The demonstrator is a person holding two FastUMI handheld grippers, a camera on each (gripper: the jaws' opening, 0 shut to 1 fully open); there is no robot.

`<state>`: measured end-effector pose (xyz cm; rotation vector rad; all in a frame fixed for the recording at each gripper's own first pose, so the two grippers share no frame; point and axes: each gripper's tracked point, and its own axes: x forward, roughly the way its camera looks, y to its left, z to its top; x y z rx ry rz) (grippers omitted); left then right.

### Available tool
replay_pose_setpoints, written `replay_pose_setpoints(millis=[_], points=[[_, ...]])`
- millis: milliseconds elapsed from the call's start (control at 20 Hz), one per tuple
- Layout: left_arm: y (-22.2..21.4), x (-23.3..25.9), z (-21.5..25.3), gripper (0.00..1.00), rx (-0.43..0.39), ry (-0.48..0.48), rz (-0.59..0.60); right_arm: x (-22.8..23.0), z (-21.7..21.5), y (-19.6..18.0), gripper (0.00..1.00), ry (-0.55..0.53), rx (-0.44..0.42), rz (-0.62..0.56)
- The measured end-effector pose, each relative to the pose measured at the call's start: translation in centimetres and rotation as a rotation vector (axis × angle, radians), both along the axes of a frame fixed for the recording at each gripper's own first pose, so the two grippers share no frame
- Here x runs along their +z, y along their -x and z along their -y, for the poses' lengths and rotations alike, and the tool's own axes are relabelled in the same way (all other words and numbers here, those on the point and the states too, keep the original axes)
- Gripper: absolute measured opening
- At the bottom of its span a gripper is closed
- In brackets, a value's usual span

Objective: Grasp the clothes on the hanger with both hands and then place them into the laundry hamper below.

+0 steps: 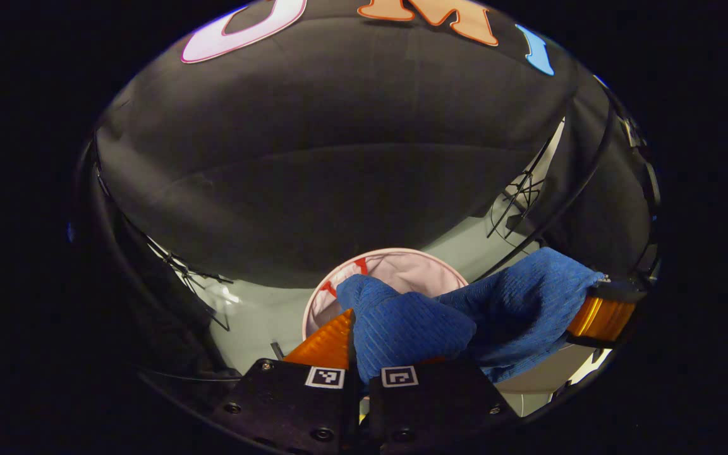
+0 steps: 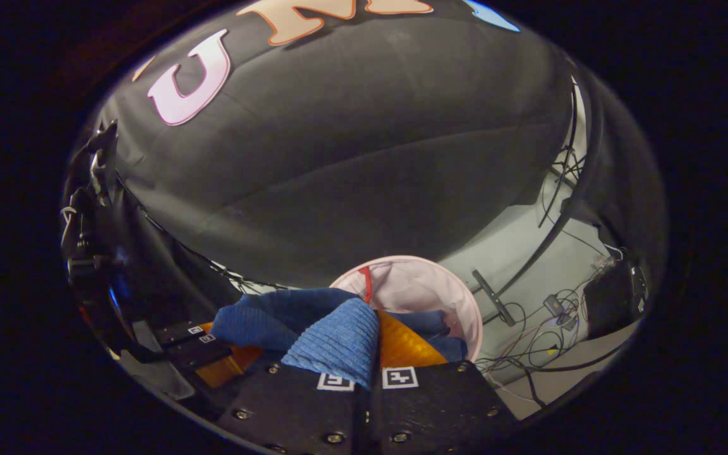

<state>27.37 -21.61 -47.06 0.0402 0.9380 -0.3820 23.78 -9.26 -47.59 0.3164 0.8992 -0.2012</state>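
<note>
Clothes (image 1: 414,322) — pinched by both tongs — hang over laundry hamper (image 1: 424,262).

At the bottom centre of the left gripper view, the left claw (image 1: 356,344) rises from two matte black blocks set side by side, each fastened with small round screws and each bearing a square black-and-white coded marker near its top edge. The right claw (image 2: 373,347), at the bottom centre of the right gripper view, has the same build: twin black blocks, dark screws along the lower edge, one square marker per block. Its fingers (image 2: 405,347) have a ribbed surface.
</note>
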Motion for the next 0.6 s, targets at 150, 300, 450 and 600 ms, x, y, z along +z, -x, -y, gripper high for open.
replay_pose_setpoints(millis=[150, 300, 450, 600], points=[[0.5, -1.0, -0.2, 0.08, -0.005, -0.006, -0.018, -0.9, -0.3, 1.2, 0.07, 0.005, 0.008, -0.044], [0.9, -1.1, -0.3, 0.08, -0.014, 0.005, -0.031, -0.8, -0.9, 1.4, 0.08, 0.019, 0.021, -0.056], [0.7, -1.0, -0.6, 0.09, -0.006, 0.015, -0.035, -0.7, -1.2, 1.5, 0.07, 0.015, 0.016, -0.060], [1.2, -1.4, -1.6, 0.12, 0.015, 0.015, -0.069, -0.4, -2.2, 2.1, 0.14, 0.007, 0.045, -0.083]])
